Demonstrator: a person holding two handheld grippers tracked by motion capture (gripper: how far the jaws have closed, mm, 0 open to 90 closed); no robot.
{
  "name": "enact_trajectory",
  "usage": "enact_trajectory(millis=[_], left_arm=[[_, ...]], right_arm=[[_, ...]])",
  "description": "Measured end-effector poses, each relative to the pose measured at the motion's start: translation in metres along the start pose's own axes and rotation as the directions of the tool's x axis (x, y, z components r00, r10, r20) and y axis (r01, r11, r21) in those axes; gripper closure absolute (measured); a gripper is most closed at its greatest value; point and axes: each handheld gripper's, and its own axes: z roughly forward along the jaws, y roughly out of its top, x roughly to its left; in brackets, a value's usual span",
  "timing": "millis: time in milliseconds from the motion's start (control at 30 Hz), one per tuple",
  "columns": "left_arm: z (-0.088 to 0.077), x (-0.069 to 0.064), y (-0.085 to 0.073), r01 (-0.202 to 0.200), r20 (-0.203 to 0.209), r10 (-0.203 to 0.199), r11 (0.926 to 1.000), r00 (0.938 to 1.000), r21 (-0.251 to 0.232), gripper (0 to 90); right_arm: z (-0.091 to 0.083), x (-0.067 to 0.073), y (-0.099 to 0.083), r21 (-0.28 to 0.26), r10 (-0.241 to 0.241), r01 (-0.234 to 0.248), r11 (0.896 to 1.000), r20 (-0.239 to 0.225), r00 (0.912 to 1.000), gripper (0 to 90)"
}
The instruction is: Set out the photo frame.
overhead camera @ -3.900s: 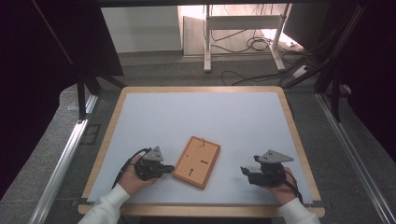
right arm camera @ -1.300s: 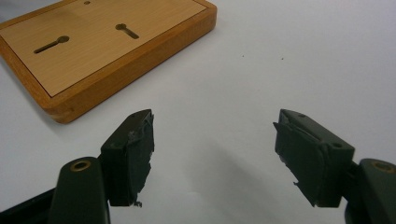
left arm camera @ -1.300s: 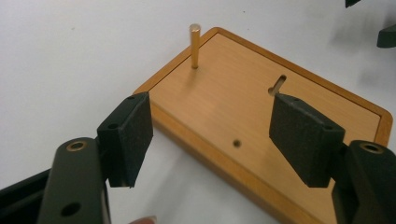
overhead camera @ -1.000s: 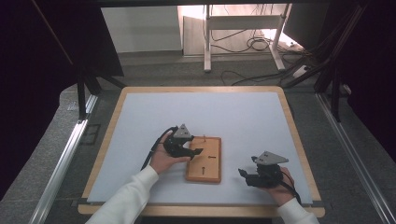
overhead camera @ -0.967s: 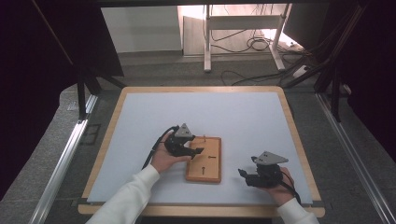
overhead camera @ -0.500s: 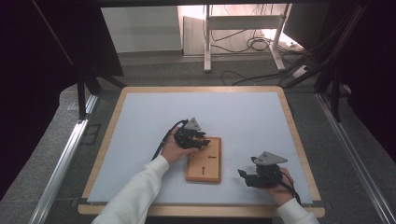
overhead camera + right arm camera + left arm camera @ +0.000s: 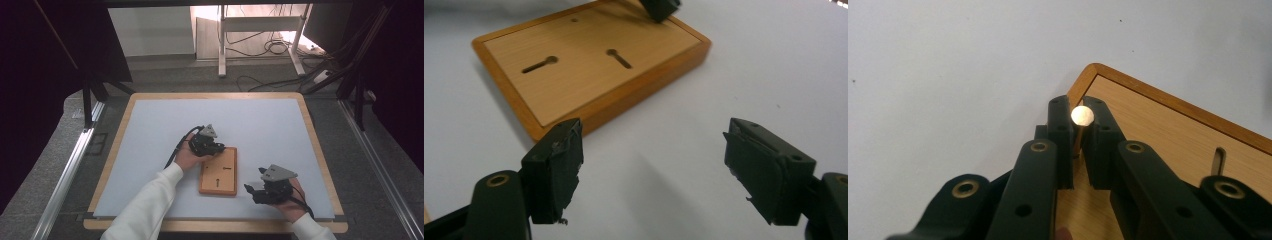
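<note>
Wooden board (image 7: 219,171) lies just below the table's (image 7: 150,125) centre, with the left gripper (image 7: 216,148) at its ten o'clock corner, jaws nipped narrowly on a small brass pin (image 7: 1082,116), apparently to seat or pull it. Right gripper (image 7: 252,191) rests at the board's four o'clock, jaws wide and empty, probably waiting clear.

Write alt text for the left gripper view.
The left claw is shut on a small brass-headed pin, held over the corner of a wooden board. The board lies on a pale table and has a slot near the right edge.
</note>
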Motion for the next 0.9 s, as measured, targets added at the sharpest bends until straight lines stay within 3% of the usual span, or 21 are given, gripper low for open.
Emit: enact_trajectory(millis=[200, 533, 900], left_arm=[[0.000, 0.003, 0.002, 0.010, 0.023, -0.010, 0.9998, 0.9997, 0.017, 84.1], [-0.001, 0.007, 0.005, 0.053, 0.048, -0.055, 0.9977, 0.9973, 0.043, 84.0], [0.000, 0.014, 0.008, 0.100, 0.084, -0.105, 0.9931, 0.9909, 0.061, 83.8]], right_arm=[[0.009, 0.020, 0.010, 0.029, -0.103, 0.103, 0.994, -0.004, 0.9947, 19.9], [0.025, 0.035, 0.020, 0.050, -0.140, 0.142, 0.989, -0.040, 0.9893, 16.1], [0.044, 0.058, 0.026, 0.105, -0.246, 0.248, 0.963, -0.025, 0.9688, 9.4]])
